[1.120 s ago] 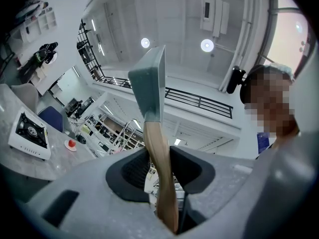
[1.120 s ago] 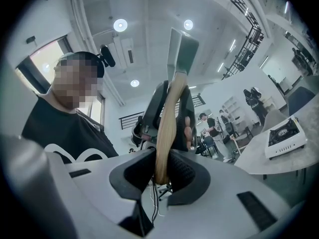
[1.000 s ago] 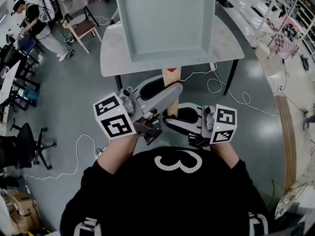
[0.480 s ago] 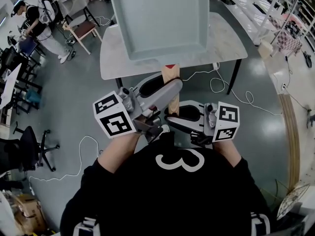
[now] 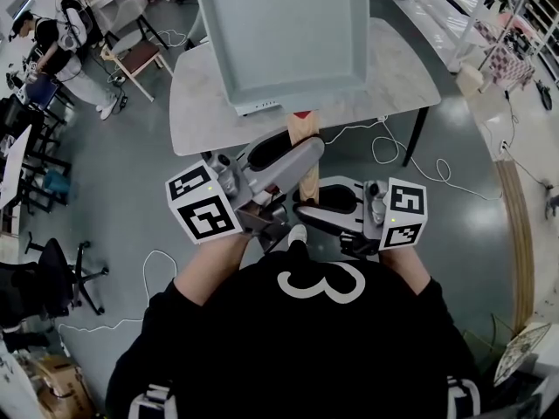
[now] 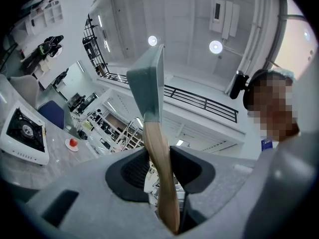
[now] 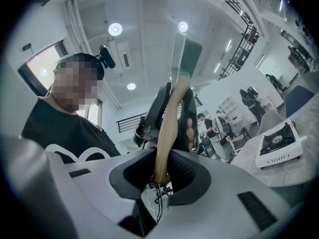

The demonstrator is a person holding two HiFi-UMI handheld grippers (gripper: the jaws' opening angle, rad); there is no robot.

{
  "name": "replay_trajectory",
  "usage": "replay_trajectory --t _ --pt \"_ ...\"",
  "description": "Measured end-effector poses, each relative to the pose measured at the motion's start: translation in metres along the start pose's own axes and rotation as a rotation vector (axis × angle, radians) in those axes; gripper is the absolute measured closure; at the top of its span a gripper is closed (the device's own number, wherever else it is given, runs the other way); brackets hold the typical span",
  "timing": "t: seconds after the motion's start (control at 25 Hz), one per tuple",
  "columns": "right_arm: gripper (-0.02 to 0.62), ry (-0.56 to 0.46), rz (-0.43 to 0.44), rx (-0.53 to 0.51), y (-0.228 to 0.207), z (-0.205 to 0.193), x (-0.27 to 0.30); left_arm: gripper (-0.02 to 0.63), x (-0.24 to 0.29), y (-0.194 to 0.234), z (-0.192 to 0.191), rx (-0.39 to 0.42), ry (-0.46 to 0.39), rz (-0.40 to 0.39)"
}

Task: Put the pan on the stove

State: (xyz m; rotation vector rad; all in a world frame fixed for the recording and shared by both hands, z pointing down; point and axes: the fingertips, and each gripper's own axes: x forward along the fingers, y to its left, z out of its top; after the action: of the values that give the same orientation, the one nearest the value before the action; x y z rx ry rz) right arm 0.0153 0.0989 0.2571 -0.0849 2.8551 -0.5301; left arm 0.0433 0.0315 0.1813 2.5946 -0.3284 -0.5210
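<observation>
We logged: pan (image 5: 288, 33) pale grey-blue | handle (image 5: 303, 133) light wood, red at its 12 o'clock end | stove (image 6: 24, 133) white, black burner (image 6: 22, 125) | left gripper (image 6: 160, 171) and right gripper (image 7: 162, 173) grey, cubes (image 5: 203, 206) black-and-white squares | table (image 5: 402, 77) white-marbled

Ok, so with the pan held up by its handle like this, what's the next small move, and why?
Probably ease the pan down toward the stove, with both grips kept on. The left gripper and right gripper are both shut on the wooden handle, the pan hangs in the air over the table, and only the stove's near edge shows beneath it.
</observation>
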Motion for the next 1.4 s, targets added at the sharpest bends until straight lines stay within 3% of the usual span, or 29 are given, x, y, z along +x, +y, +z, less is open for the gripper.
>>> replay_trajectory --t 0.28,0.92,1.4 --pt "0.528 0.001 -0.013 0.035 -0.087 0.033 0.023 0.466 0.019 0.088 0.045 -0.048 -0.001 0.013" --pt "0.528 0.005 -0.018 0.114 -0.102 0.015 0.017 0.463 0.012 0.116 0.027 -0.126 -0.014 0.033" --pt "0.526 0.010 -0.018 0.222 -0.180 0.026 0.036 0.463 0.016 0.204 0.050 -0.234 -0.034 0.086"
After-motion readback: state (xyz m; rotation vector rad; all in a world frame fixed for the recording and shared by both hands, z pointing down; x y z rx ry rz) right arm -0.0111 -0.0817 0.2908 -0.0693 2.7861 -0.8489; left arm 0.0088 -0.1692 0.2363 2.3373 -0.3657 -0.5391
